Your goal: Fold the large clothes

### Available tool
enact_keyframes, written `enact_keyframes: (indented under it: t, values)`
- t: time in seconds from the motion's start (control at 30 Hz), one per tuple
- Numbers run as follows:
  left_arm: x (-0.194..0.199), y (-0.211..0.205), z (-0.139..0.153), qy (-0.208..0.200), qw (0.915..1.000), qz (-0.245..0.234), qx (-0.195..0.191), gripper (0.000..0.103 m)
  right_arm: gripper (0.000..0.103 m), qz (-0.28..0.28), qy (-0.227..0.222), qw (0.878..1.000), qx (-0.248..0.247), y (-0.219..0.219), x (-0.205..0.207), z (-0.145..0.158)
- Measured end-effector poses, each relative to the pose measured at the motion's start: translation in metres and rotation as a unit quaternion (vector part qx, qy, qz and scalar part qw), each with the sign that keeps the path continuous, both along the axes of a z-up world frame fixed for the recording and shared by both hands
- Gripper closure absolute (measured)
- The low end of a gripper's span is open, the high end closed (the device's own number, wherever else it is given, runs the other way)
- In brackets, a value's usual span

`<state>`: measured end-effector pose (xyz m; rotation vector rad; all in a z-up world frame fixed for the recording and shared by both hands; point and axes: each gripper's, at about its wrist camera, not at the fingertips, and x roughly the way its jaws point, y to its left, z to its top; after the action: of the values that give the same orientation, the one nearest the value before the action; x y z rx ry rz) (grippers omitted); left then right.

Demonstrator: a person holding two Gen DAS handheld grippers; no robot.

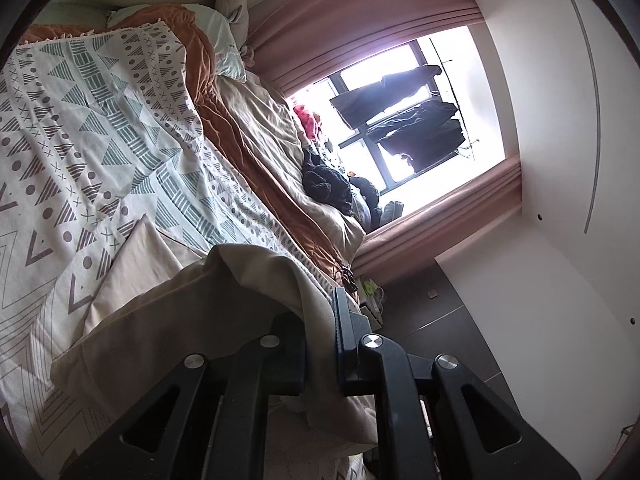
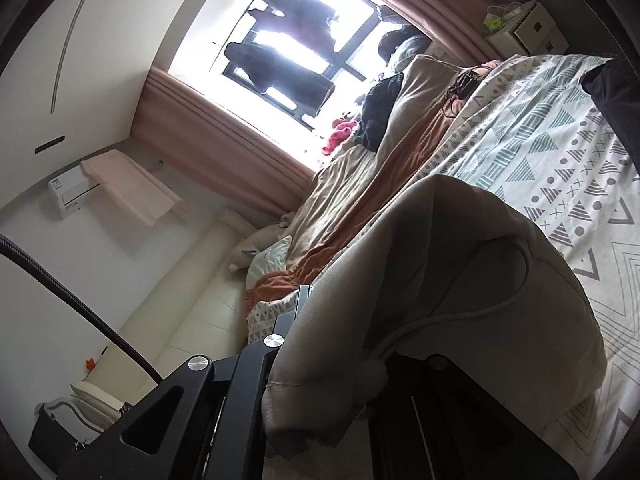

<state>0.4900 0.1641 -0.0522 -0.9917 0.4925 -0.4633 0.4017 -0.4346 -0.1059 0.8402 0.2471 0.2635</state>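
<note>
While both cameras were tilted sideways, the left gripper sat at the bottom centre of its frame, its two black fingers nearly together with a fold of the beige garment pinched between them. From there the cloth spread toward the lower left, lying over the patterned bedspread that filled the left half of the frame. An orange blanket ran beside the bedspread, and a dark heap of clothes lay near the bright window at centre right, framed by pink curtains.

In the right wrist view, the same beige garment bulged across the lower centre and draped over the right gripper. Only its left finger showed, touching the cloth; the other was covered, so whether the jaws were closed could not be told. The bedspread stretched to the upper right, and the window glowed at the upper centre. A white air conditioner hung at the left.
</note>
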Motion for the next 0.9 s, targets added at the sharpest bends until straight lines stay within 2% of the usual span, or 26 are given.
enact_keyframes:
  t: [0.2,0.4,0.57,0.67,0.83,0.9]
  values:
    - [0.036,-0.003,-0.008,0.024,0.9997,0.005,0.008,0.091,0.100,0.002,0.017,1.000,0.014,-0.008,0.033,-0.005]
    - [0.080,-0.009,-0.029,0.056,0.9983,0.006,0.014,0.091,0.100,-0.007,0.048,0.998,0.031,-0.013,0.063,-0.015]
    - [0.117,-0.012,-0.058,0.093,0.9955,0.008,0.010,0.091,0.100,-0.007,0.084,0.995,0.045,-0.015,0.096,-0.029]
    - [0.136,-0.012,-0.079,0.133,0.9909,0.011,0.010,0.091,0.100,-0.008,0.111,0.993,0.047,-0.015,0.115,-0.037]
    - [0.157,-0.015,-0.110,0.170,0.9854,0.015,0.005,0.091,0.099,-0.022,0.160,0.986,0.049,-0.010,0.138,-0.049]
    - [0.165,-0.016,-0.121,0.186,0.9823,0.014,0.004,0.090,0.096,-0.026,0.169,0.984,0.051,-0.010,0.142,-0.050]
